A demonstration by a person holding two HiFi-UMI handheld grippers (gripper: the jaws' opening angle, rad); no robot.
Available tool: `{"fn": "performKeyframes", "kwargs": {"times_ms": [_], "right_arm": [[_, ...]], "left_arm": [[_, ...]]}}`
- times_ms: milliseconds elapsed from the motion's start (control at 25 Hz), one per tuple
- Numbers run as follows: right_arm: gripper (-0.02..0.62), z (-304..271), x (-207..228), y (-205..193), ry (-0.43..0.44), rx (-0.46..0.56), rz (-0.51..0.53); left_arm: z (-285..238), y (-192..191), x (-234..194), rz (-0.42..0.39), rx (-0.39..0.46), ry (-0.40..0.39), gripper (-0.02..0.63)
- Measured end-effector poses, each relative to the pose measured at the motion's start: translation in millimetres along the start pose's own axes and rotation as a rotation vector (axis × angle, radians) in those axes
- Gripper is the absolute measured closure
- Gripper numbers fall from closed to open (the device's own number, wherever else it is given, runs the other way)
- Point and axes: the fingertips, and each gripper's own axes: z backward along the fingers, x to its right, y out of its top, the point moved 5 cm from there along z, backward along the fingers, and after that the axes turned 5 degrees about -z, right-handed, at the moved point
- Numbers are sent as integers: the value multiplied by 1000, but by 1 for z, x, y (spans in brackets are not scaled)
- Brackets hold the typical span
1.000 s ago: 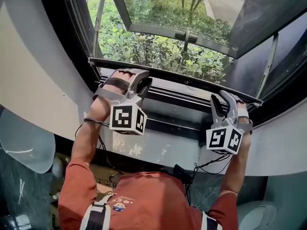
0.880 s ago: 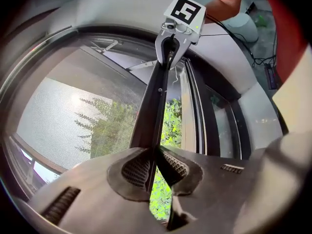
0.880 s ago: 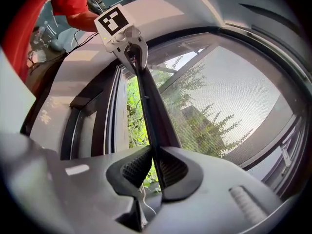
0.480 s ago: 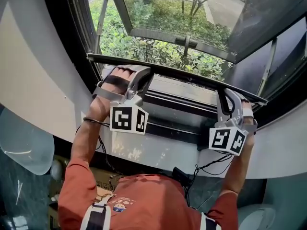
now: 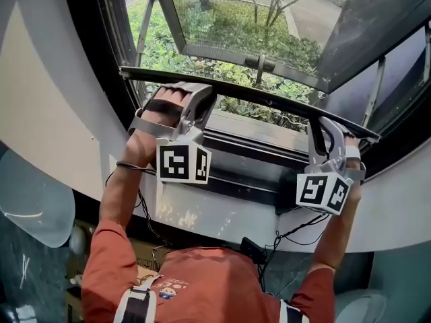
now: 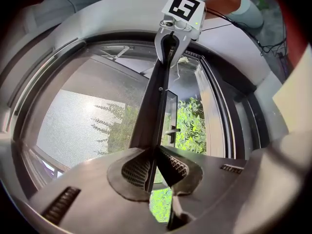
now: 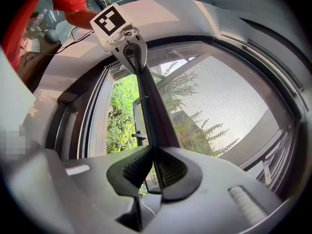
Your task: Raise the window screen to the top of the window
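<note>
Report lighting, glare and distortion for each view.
Head view: sharp, sunlit green shrubs outside, dim room below. Left gripper view: fisheye bending, dark corners, sun glare on the grey mesh screen. Right gripper view: same bending; thin black screen bar looks sharp.

Both arms are stretched out forward and spread wide apart, red sleeves (image 5: 101,261) pushed to the elbows, forearms bare. The left hand (image 5: 161,110) is strapped into the left gripper (image 5: 201,103), fingers curled over the top. The right hand (image 5: 350,157) wraps the right gripper (image 5: 322,132) from the side. Both grippers point roughly level, with their marker cubes facing back at the person. Jaws on each have just been closing, and the ribbed pads are now pinched tight on the thin screen bar (image 5: 262,101), one gripper near each end of it.
</note>
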Motion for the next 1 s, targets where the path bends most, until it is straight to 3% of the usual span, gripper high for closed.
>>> {"fn": "performKeyframes", "kwargs": {"times_ms": [640,840,1000], "right_arm": [[545,-2,10,3,-58,12,4],[545,-1,9,0,-69,29,9],[542,-2,22,8,-130,56,21]], "left_arm": [[-3,2,-13,10,4,-19,558],[-3,4,-10,-11,0,24,557],[-3,2,-23,-10,13,90,556]]}}
